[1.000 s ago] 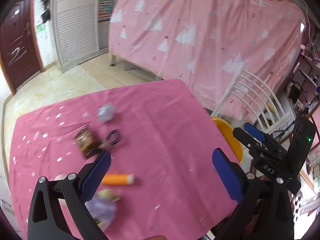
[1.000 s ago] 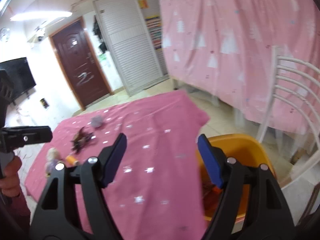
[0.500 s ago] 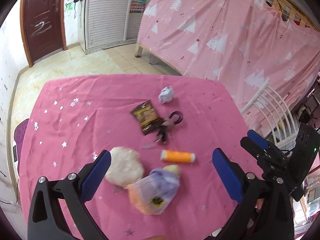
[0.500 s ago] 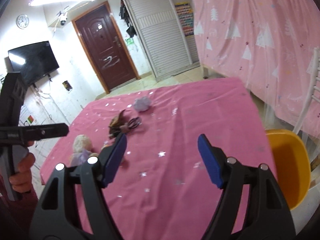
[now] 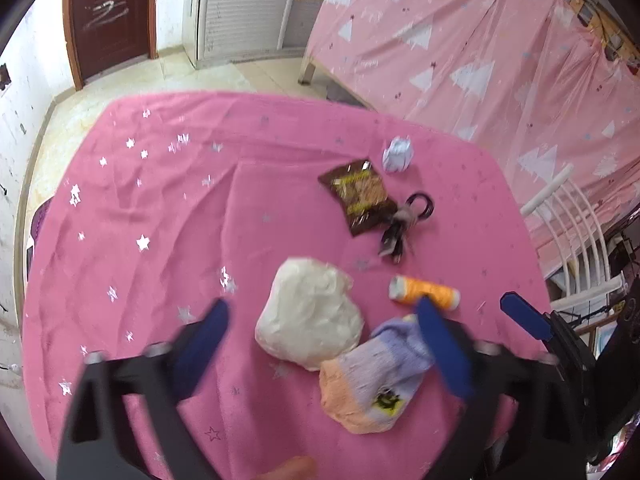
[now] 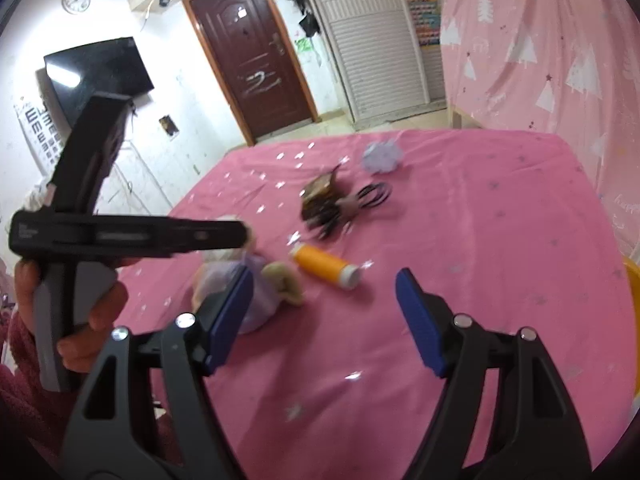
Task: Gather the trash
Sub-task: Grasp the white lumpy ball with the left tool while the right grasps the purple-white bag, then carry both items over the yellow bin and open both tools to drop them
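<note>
On the pink tablecloth lie a crumpled paper ball, a brown snack wrapper, a black cable bundle, an orange thread spool, a white lump and a purple-and-orange sock. My left gripper is open and hovers over the white lump and sock. My right gripper is open and empty above the cloth, near the spool. The right wrist view also shows the paper ball, the wrapper and the left gripper's body.
A yellow bin sits past the table's right edge. A white chair stands right of the table. A pink curtain hangs behind. A brown door and a TV are on the far wall.
Both grippers swung left from the yellow bin toward the table. The left gripper has come closer to the white lump and sock. The right gripper has moved in toward the spool.
</note>
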